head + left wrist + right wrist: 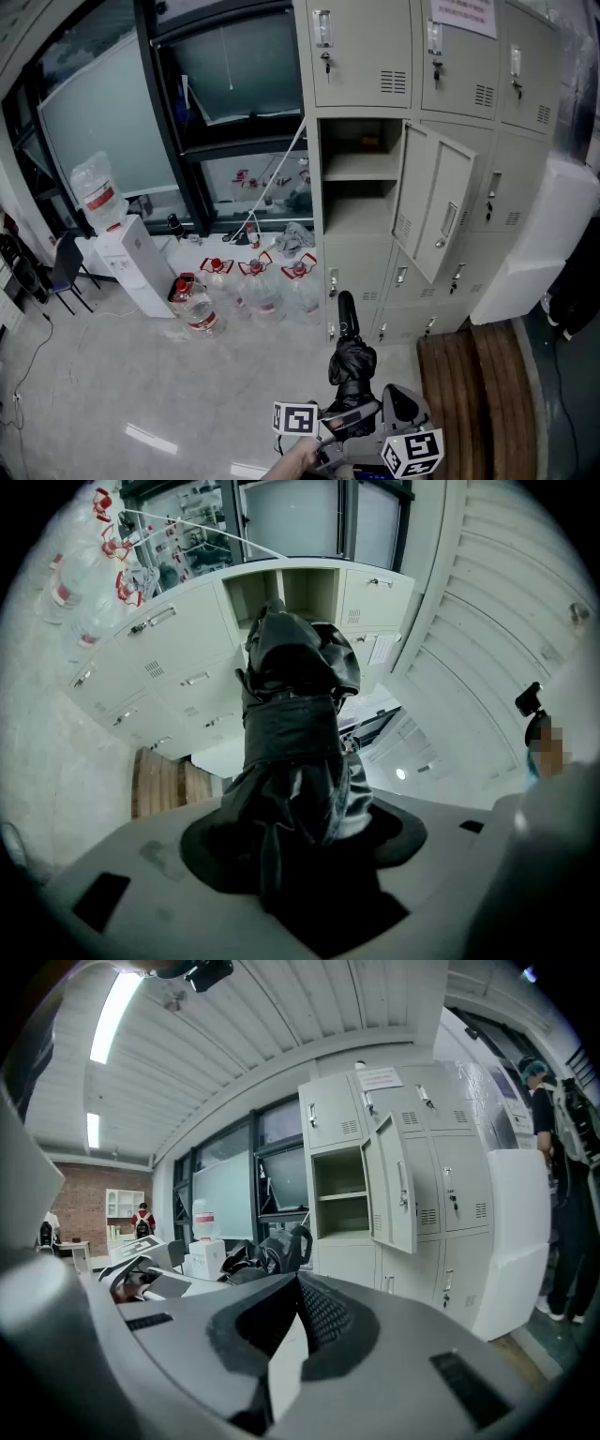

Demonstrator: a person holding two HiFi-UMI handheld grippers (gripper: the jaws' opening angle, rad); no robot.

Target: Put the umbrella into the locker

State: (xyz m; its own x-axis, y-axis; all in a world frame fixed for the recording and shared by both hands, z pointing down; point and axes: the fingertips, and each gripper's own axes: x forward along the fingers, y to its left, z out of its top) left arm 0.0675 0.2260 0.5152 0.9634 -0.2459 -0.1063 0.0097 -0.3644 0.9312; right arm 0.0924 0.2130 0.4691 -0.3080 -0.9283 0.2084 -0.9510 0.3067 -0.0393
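A folded black umbrella (352, 364) stands upright at the bottom centre of the head view, handle uppermost, with my left gripper (349, 418) shut on its lower part. The left gripper view has the umbrella (291, 714) clamped between the jaws of the left gripper (300, 832). My right gripper (403, 414) sits just to the right of it, apart from the umbrella (267, 1252); the right gripper (292, 1309) is shut on nothing. Ahead, one locker compartment (361, 178) stands open, its door (433, 202) swung right. That open locker (339, 1180) also shows in the right gripper view.
Several water bottles (253, 286) lie on the floor left of the lockers, beside a water dispenser (122, 253). Wooden planks (478, 394) cover the floor at right, below a white block (544, 244). A person (548, 1119) stands at the far right.
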